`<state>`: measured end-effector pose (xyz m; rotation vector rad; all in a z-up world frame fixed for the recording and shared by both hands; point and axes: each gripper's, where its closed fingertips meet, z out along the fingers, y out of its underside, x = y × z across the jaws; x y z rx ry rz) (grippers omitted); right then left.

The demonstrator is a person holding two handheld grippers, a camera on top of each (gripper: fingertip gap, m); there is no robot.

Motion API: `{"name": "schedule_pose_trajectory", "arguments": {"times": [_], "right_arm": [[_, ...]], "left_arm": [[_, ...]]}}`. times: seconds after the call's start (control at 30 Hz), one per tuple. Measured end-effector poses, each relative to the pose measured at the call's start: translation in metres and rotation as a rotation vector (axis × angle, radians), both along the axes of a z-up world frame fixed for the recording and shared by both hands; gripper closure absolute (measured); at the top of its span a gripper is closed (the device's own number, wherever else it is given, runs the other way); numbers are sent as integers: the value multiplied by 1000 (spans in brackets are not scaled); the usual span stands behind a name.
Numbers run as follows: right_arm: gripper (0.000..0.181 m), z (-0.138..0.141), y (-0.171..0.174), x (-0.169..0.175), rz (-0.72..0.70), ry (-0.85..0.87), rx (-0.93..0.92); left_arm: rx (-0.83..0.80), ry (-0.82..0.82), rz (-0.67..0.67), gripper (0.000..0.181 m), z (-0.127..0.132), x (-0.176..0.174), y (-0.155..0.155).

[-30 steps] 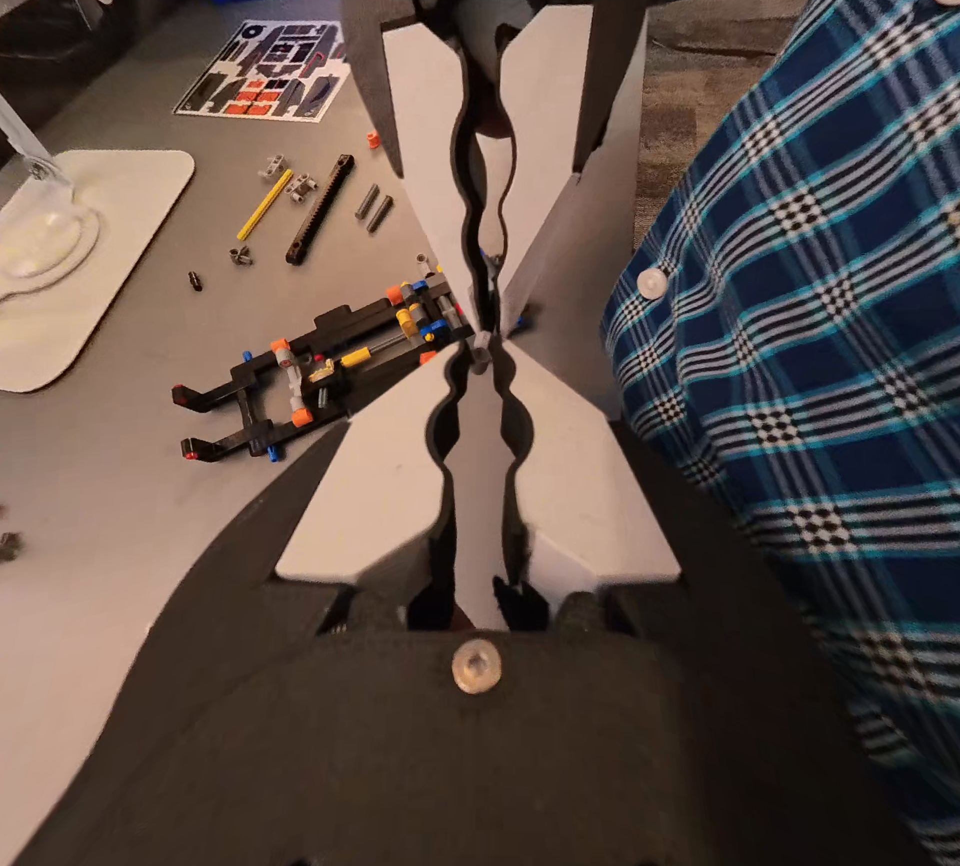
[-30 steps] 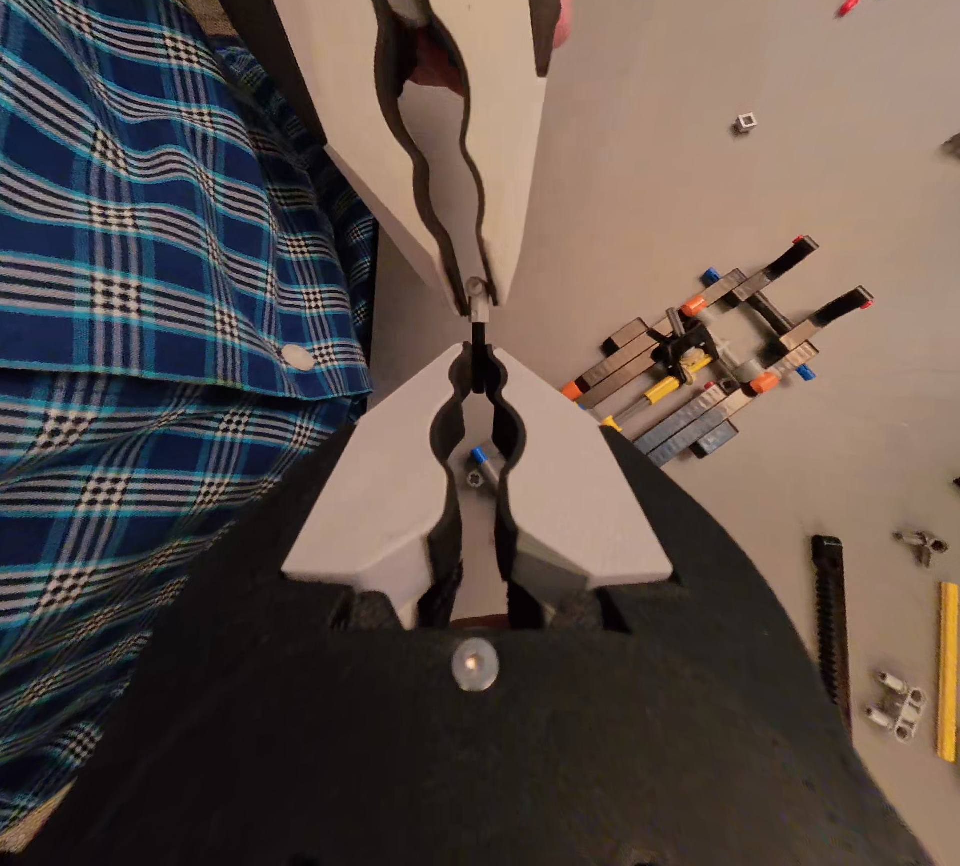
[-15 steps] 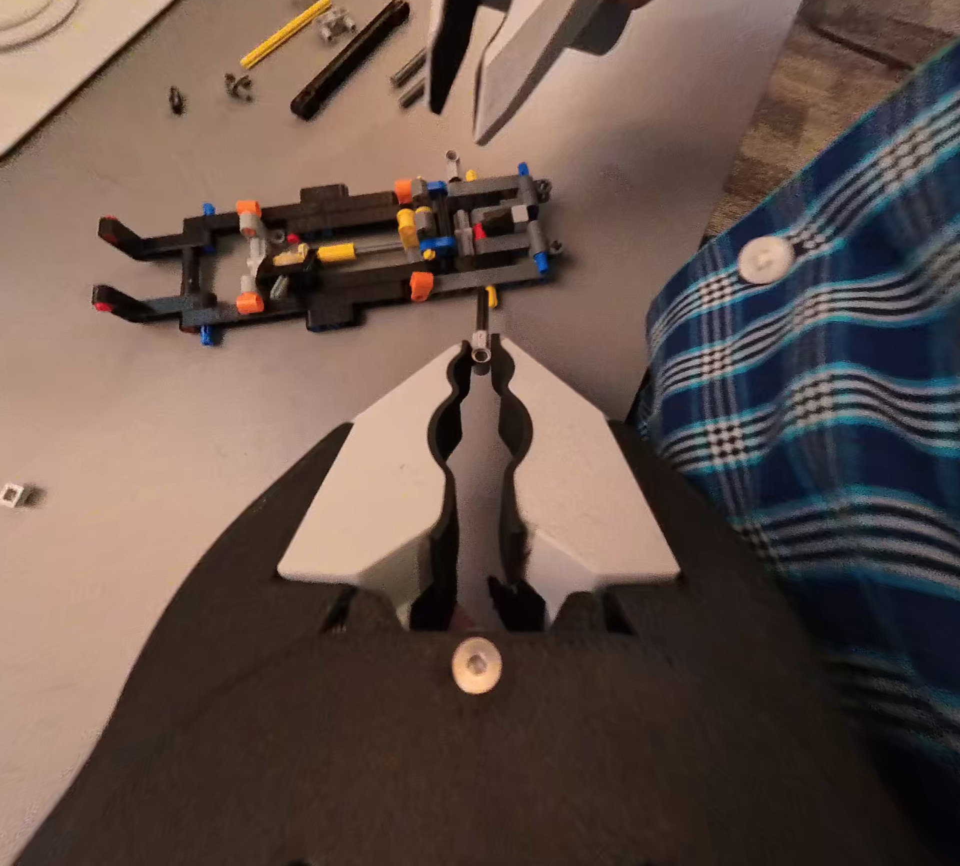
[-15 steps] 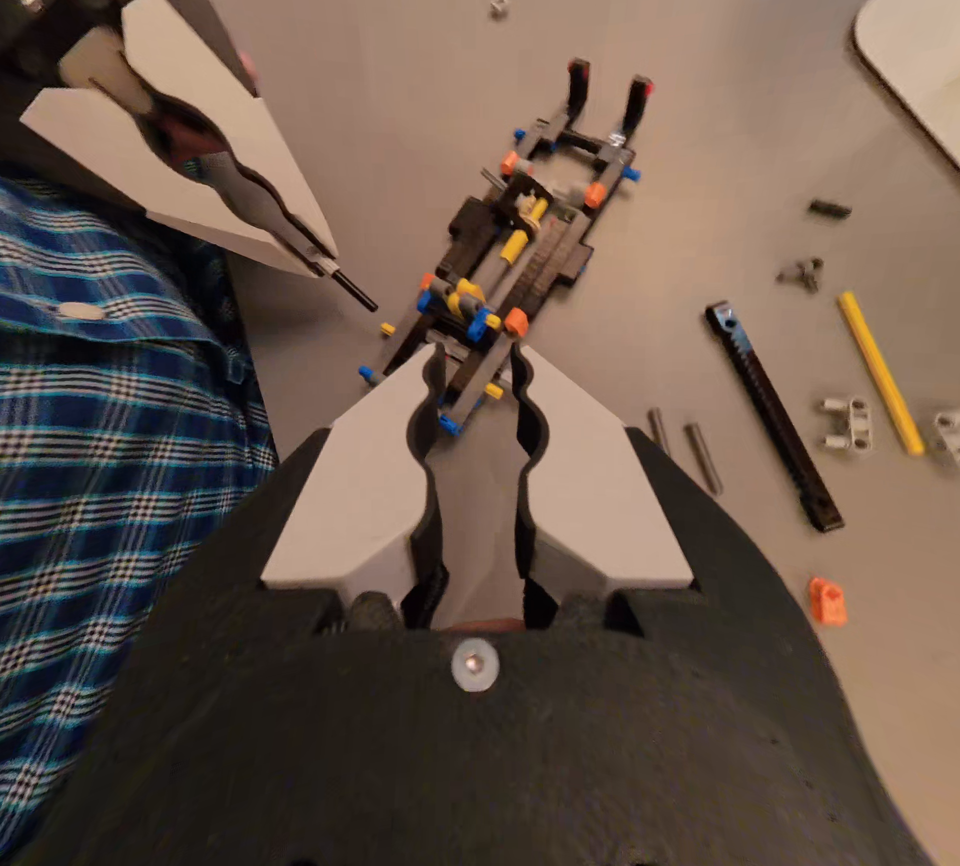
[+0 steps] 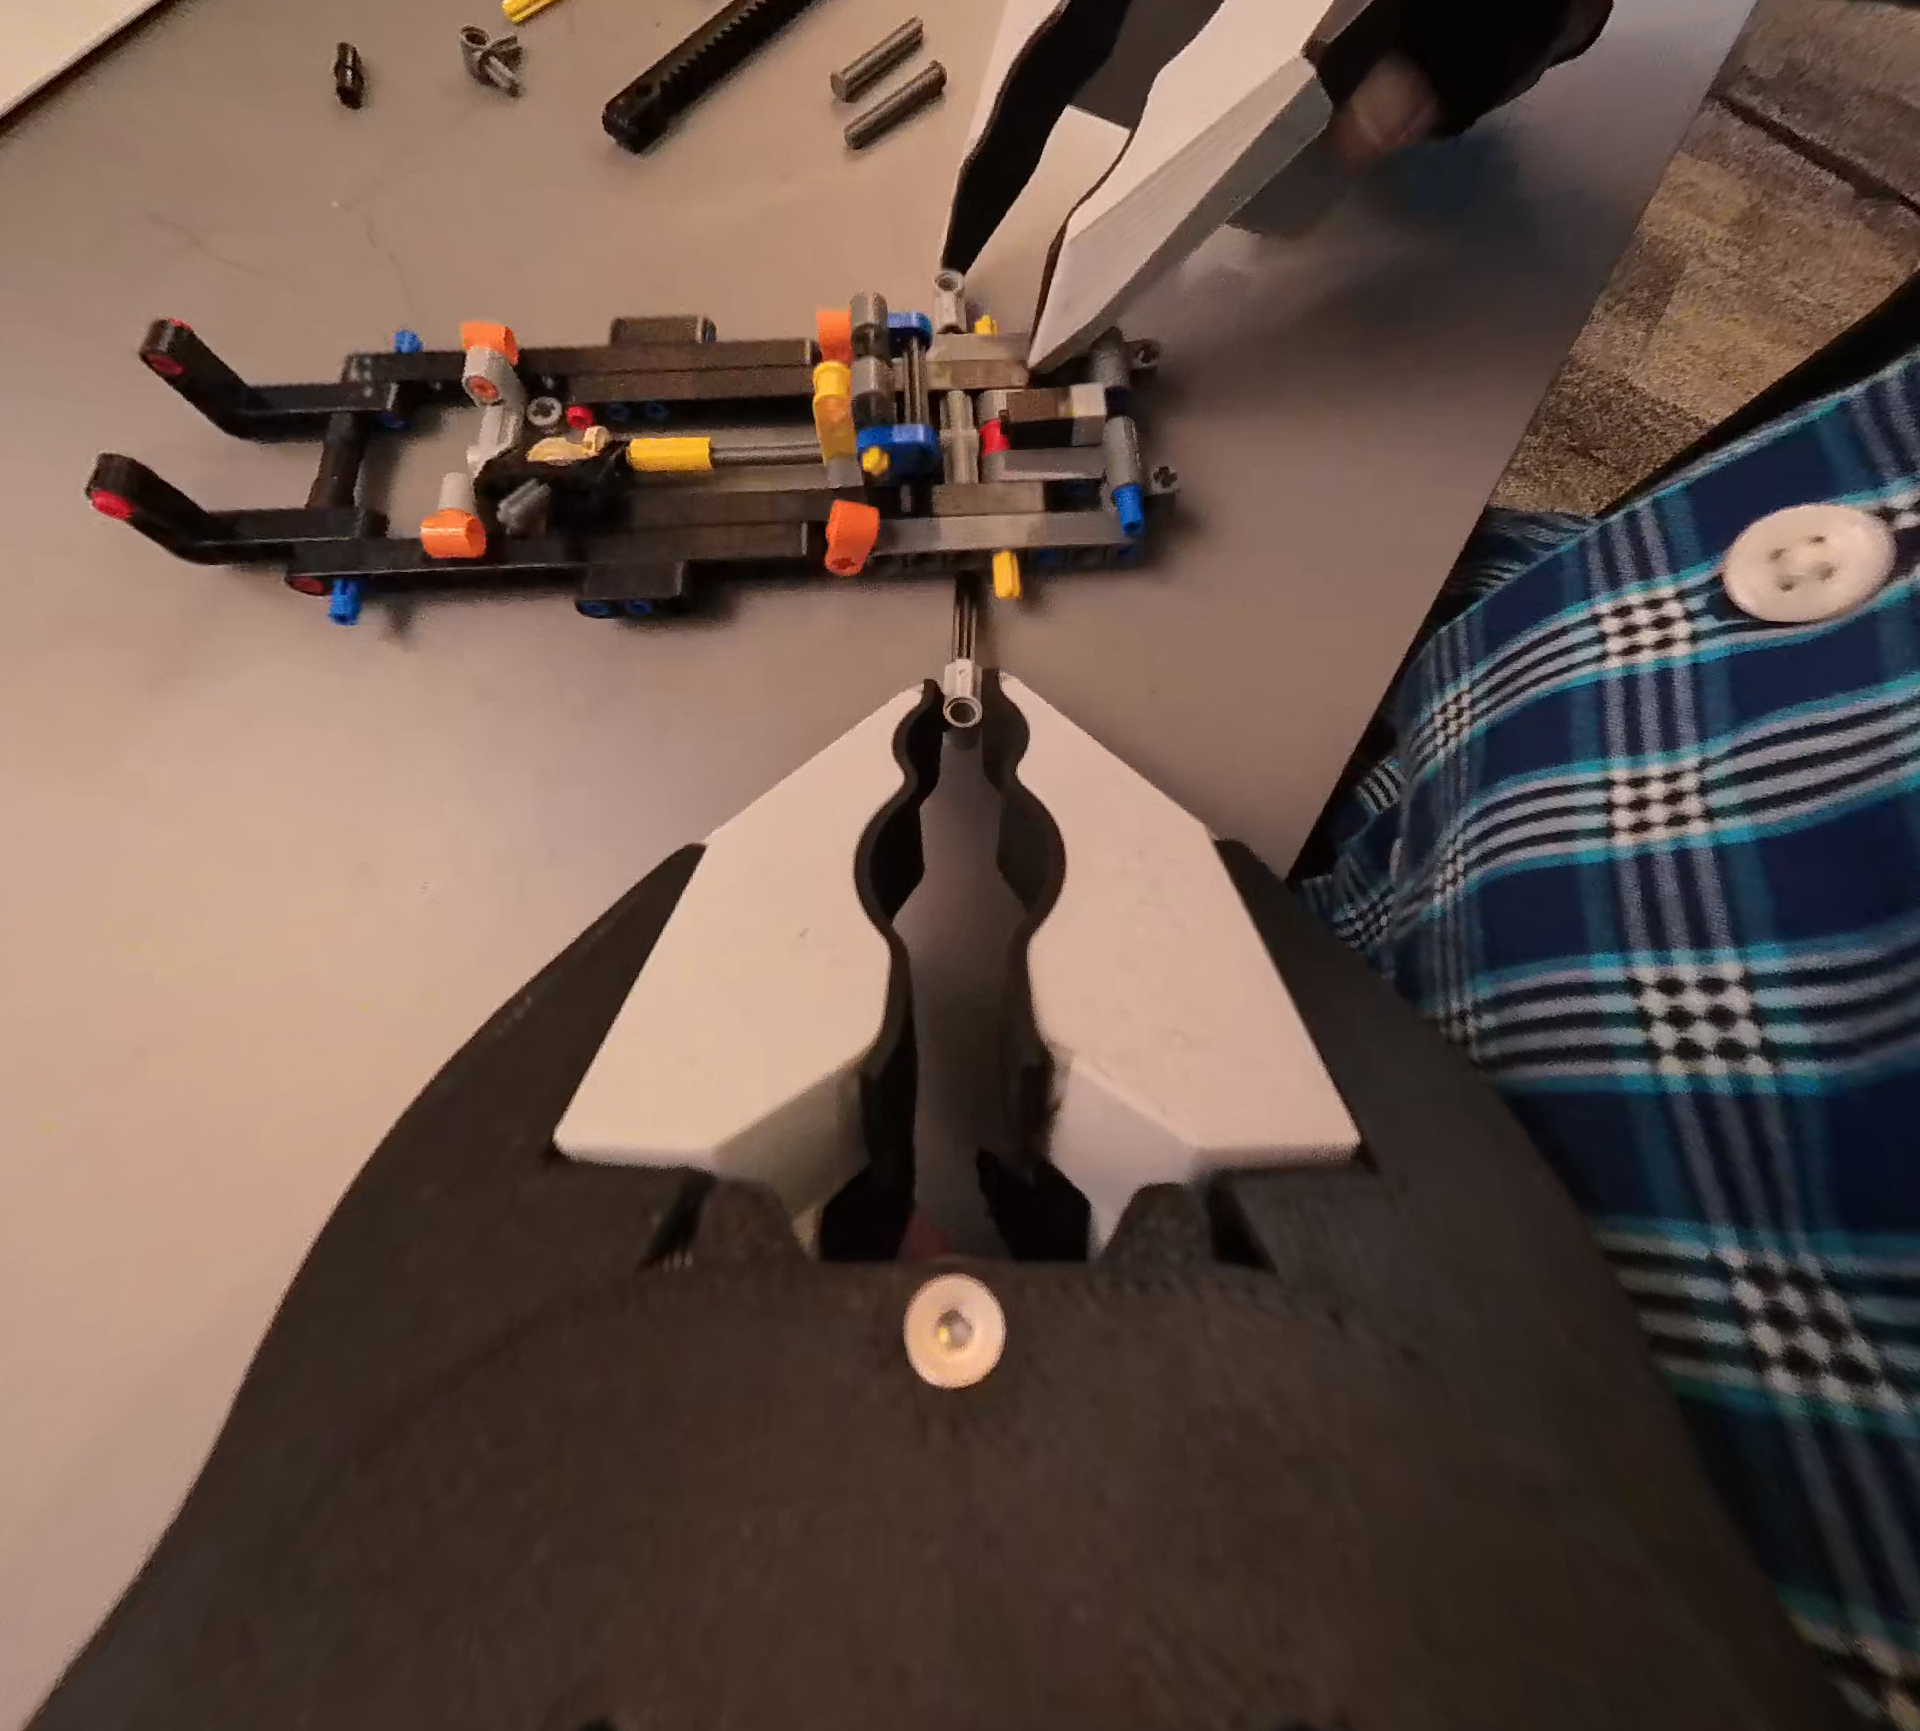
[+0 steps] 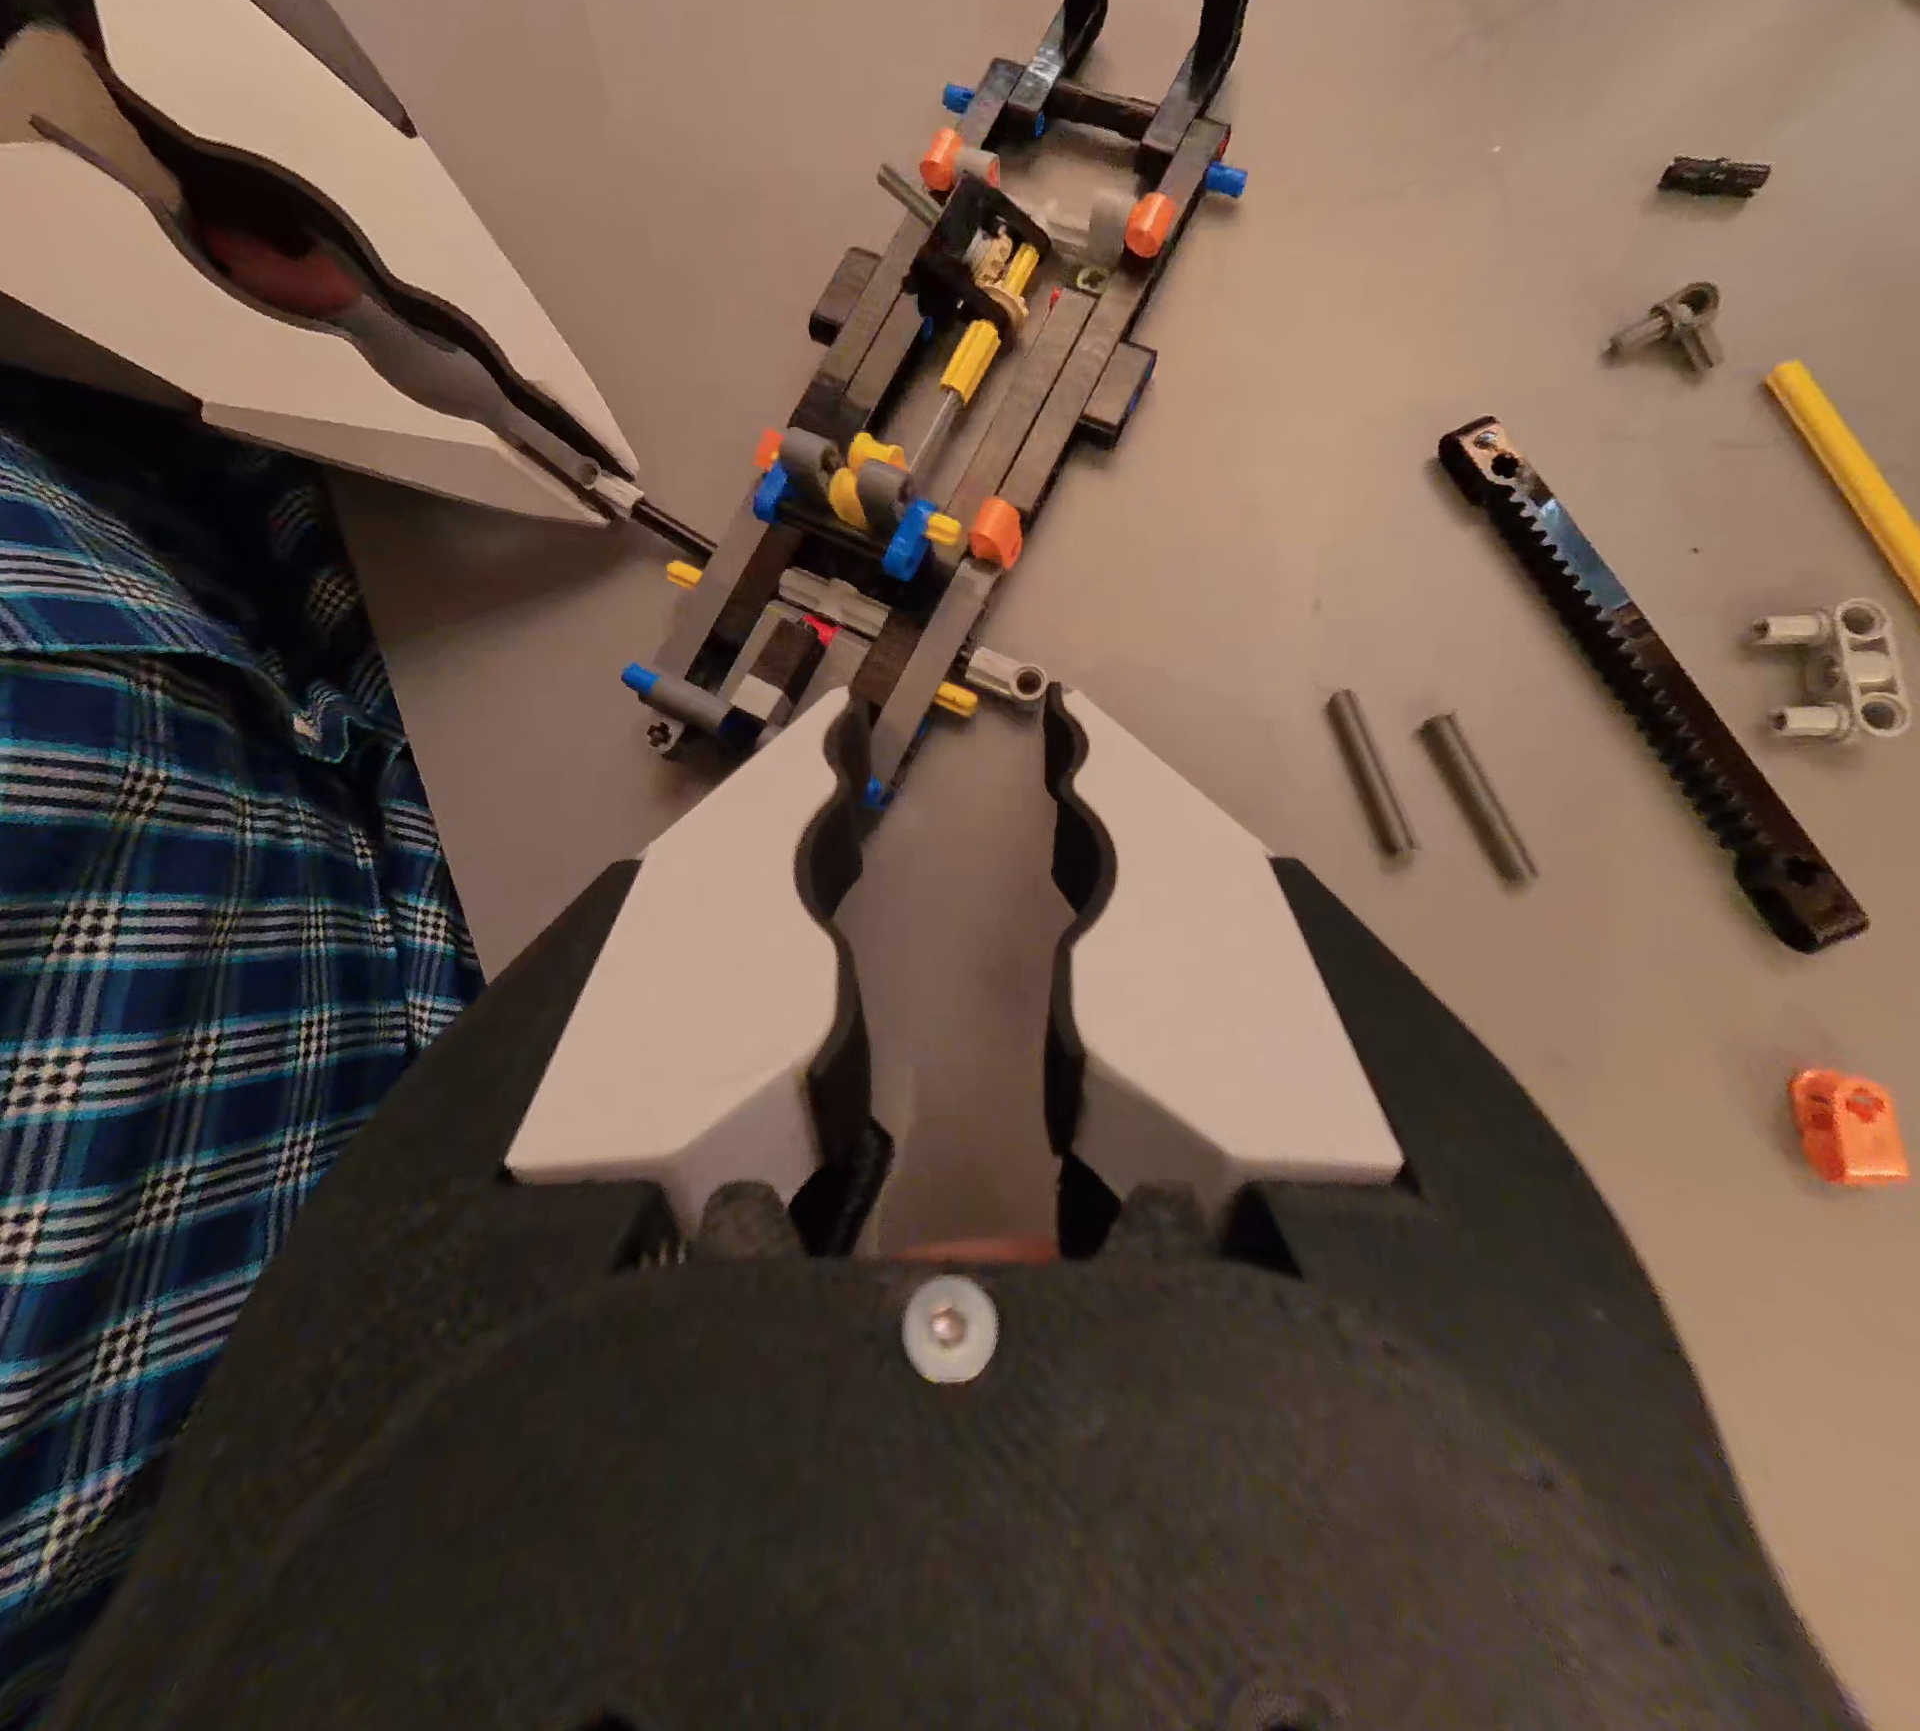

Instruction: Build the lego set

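**Axle lined up at the chassis side as the other gripper steadies the frame**

The left gripper (image 5: 964, 707) is clamped on a small grey connector (image 5: 963, 702) carrying a thin black axle (image 5: 965, 632), which juts straight ahead of the jaws; its far tip sits at the near side beam of the Technic chassis (image 5: 665, 455), just beside a yellow pin (image 5: 1005, 575). Whether the tip has entered a hole cannot be told. Across the frame, the right gripper (image 6: 948, 713) stands spread, one finger pressing the chassis's near corner, the other close by a grey pin connector (image 6: 1006, 676); it grips nothing. To seat the axle cleanly, it likely needs to stay square to the beam and level with the tabletop (image 5: 312, 850), pushed in slowly while the right fingers brace against the shove; a tilted approach could skid the frame or pop the connector loose. Beyond the right jaws lie a black gear rack (image 6: 1647, 679), two grey axles (image 6: 1429, 788), a yellow axle (image 6: 1844, 476) and an orange connector (image 6: 1849, 1125)
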<state>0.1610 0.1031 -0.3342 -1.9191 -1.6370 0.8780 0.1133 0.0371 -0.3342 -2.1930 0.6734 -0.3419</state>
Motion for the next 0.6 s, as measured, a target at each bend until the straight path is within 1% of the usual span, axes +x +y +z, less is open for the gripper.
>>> {"name": "schedule_pose_trajectory", "arguments": {"times": [0.23, 0.47, 0.6], "right_arm": [[151, -2, 1, -2, 14, 10, -31], [152, -3, 1, -3, 26, 7, -35], [151, -3, 1, -4, 25, 8, -38]], "left_arm": [[22, -4, 8, 175, 3, 1, 0], [31, -52, 47, 175, 8, -6, -1], [41, -58, 43, 175, 9, -4, -1]]}}
